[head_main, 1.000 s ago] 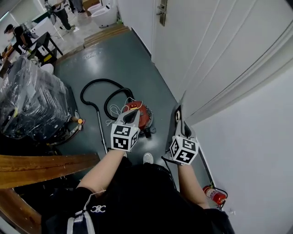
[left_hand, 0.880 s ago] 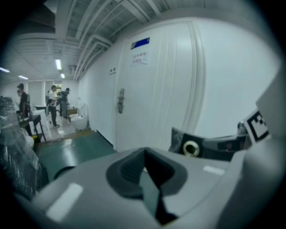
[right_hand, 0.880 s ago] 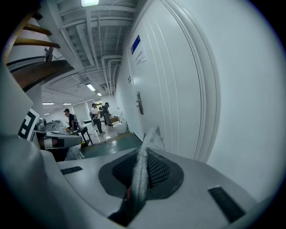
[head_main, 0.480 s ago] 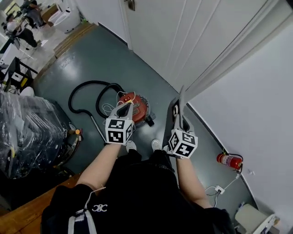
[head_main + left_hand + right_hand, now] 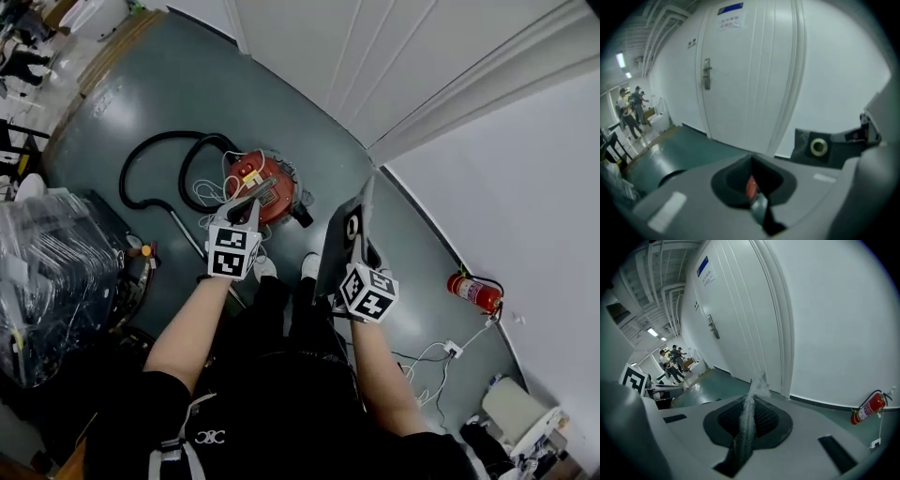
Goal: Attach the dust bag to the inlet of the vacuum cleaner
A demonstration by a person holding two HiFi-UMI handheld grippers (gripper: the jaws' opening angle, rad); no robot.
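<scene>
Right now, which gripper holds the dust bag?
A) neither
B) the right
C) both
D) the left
B: the right gripper is pinched shut on the flat dust bag, while the left gripper is shut with no bag in it.

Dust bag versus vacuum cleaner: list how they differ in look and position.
The dust bag is a flat grey sheet; the vacuum cleaner is a round red body. The dust bag is clamped in the right gripper; the vacuum cleaner sits on the floor. Both are in front of the person, apart from each other.
</scene>
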